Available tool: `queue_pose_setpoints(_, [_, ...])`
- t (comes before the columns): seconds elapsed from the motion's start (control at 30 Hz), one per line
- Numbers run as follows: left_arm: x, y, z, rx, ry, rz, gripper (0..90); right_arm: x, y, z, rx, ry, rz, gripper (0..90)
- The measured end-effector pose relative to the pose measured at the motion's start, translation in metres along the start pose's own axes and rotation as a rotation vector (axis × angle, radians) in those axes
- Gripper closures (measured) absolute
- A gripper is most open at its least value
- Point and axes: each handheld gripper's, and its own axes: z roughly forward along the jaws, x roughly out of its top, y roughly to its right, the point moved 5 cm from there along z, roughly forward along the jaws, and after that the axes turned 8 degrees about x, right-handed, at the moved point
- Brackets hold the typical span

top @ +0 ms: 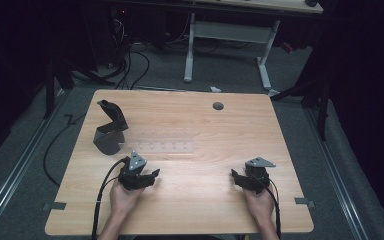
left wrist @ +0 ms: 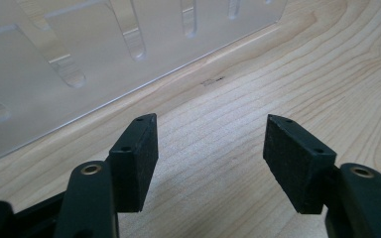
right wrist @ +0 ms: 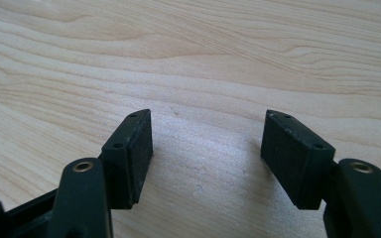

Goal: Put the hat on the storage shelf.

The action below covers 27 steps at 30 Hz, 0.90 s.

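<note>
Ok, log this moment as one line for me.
left gripper: open, empty, near clear slotted rack | right gripper: open, empty, over bare table | dark stand: untouched, far left

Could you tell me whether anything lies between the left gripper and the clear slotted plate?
Nothing visible does: the left gripper, jaws open, faces the clear slotted plate across bare wooden table.

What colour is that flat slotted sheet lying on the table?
The slotted sheet is clear and see-through, with wood grain showing beneath; the left gripper view shows it best.
</note>
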Motion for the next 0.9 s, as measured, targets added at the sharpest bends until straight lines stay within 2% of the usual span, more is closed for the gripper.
queue_pose_setpoints(0.2, [-0.002,-0.001,0.004,0.01,-0.001,0.009,38.9,0.0,0.0,0.0,0.0,0.0,0.0,37.4])
queue_pose_setpoints(0.33, [-0.008,-0.001,0.007,0.028,-0.008,0.046,38.8,0.0,0.0,0.0,0.0,0.0,-0.001,37.4])
queue_pose_setpoints(0.43, [-0.014,0.0,0.01,0.028,-0.023,0.058,37.4,0.0,0.0,0.0,0.0,0.0,0.0,37.4])
queue_pose_setpoints(0.53, [-0.014,-0.001,0.01,0.032,-0.023,0.053,36.8,0.0,0.0,0.0,0.0,0.0,-0.001,37.3])
queue_pose_setpoints(0.63, [-0.011,-0.004,0.012,0.035,-0.039,0.01,34.8,0.0,0.0,0.0,0.0,0.0,-0.002,37.3])
queue_pose_setpoints(0.9, [-0.012,-0.003,0.012,0.034,-0.041,0.016,33.4,0.0,0.0,0.0,0.0,0.0,-0.002,37.2])
